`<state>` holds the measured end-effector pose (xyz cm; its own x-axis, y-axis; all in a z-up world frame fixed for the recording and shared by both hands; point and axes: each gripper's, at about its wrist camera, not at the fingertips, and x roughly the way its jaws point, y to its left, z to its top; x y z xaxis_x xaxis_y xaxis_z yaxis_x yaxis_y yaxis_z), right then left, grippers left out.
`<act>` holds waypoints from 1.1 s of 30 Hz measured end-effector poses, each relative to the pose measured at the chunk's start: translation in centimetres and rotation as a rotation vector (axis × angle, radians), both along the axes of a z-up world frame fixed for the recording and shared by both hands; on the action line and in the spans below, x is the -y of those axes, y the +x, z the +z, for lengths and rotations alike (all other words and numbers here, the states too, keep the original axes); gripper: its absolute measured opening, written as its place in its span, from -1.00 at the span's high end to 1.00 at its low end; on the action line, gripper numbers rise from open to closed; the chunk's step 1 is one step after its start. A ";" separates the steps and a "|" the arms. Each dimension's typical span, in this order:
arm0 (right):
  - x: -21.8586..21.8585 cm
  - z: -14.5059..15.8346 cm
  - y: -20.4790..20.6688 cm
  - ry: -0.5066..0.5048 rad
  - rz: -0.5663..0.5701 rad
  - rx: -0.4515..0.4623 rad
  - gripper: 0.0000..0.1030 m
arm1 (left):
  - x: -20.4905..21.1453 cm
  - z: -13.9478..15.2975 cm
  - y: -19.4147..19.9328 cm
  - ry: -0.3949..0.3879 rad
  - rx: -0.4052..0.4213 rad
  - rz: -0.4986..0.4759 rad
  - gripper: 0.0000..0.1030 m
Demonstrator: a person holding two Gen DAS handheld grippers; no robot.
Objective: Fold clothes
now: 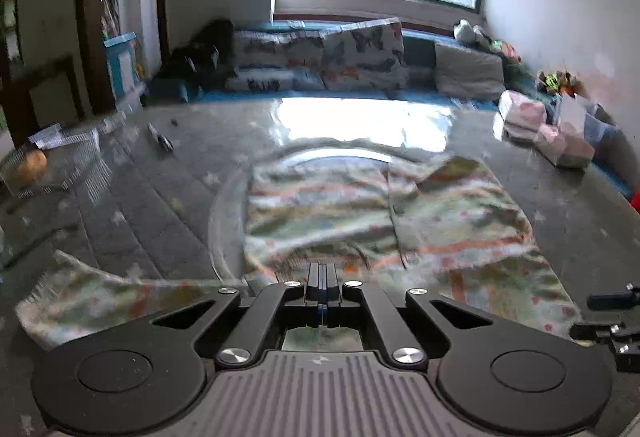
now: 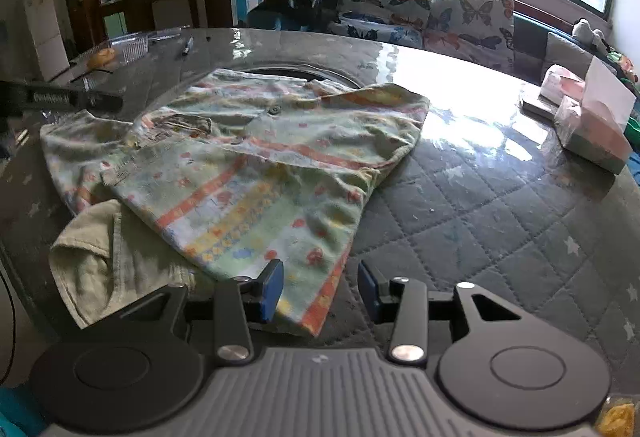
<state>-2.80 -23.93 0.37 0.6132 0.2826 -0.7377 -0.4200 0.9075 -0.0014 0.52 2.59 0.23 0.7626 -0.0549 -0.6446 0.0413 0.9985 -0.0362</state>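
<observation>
Patterned shirt spread partly folded on the quilted counter, one sleeve trailing left. Left gripper pressed together over the near hem, cloth between the fingers not discernible. Right gripper spread wide, straddling the lower corner. Tissue packs well apart at far right.

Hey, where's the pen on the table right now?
In the right wrist view the pen lies at the table's far left edge, just right of the clear plastic container and well beyond the patterned shirt.
</observation>
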 end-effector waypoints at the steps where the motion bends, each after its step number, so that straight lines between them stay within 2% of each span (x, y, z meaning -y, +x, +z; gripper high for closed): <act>1: -0.1 0.0 0.0 -0.001 0.000 0.004 0.22 | 0.1 -0.2 0.0 0.009 -0.005 0.004 1.00; 7: -0.8 0.6 0.5 -0.010 0.011 0.031 0.23 | 0.5 -1.0 -0.1 -0.013 -0.037 -0.032 0.95; 14: -2.6 0.3 3.7 0.006 0.008 0.049 0.23 | 1.5 -2.8 0.4 -0.016 -0.083 -0.062 0.91; 21: -3.8 -1.8 5.6 -0.026 0.003 0.007 0.24 | -0.6 -2.9 0.1 -0.055 -0.079 -0.020 0.66; 25: -4.2 -1.6 5.5 -0.027 0.012 0.010 0.23 | -4.1 -2.2 -0.5 -0.042 -0.043 0.095 0.43; 33: -5.1 -1.0 5.2 -0.026 0.036 0.020 0.23 | -12.7 -3.2 -0.9 0.034 -0.063 0.409 0.42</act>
<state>2.35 -18.80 -0.68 0.6173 0.2856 -0.7330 -0.4523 0.8912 -0.0337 -0.35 15.31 -2.94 0.6758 0.2667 -0.6871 -0.3606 0.9327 0.0074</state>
